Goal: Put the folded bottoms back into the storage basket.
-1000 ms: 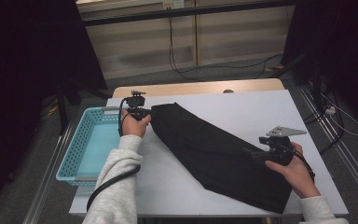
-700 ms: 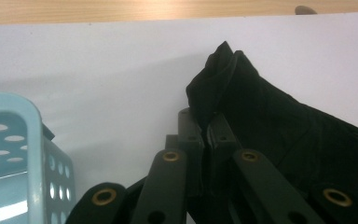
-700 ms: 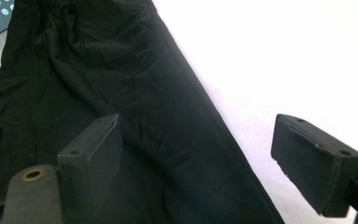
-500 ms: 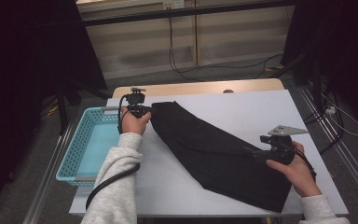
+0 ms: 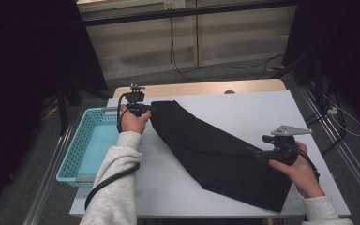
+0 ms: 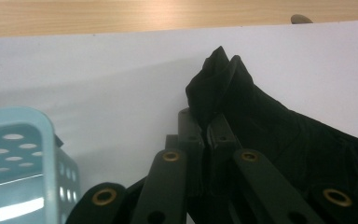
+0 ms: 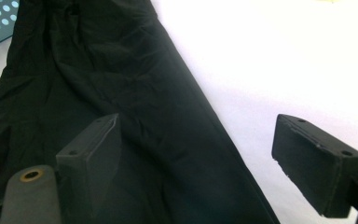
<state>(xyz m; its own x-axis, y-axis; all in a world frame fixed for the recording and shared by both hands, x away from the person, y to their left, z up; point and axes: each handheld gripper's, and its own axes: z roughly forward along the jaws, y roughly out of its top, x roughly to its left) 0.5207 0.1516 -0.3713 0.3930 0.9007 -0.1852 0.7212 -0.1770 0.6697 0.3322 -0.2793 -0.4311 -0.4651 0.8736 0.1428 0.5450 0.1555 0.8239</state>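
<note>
On the white table [image 5: 243, 112], the left gripper [image 5: 145, 110] is pinching a corner of the black cloth [image 5: 215, 150]; the right gripper [image 5: 262, 154] is hovering wide open over its edge.

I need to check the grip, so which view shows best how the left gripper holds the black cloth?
The left gripper view: its fingers pinch the black cloth at a corner. The high view shows it small.

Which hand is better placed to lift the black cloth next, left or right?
Probably the left. The left claw is shut on the far corner of the black fabric cloth, near the light blue perforated plastic basket. The right claw stands open over the cloth's edge, gripping nothing.
</note>
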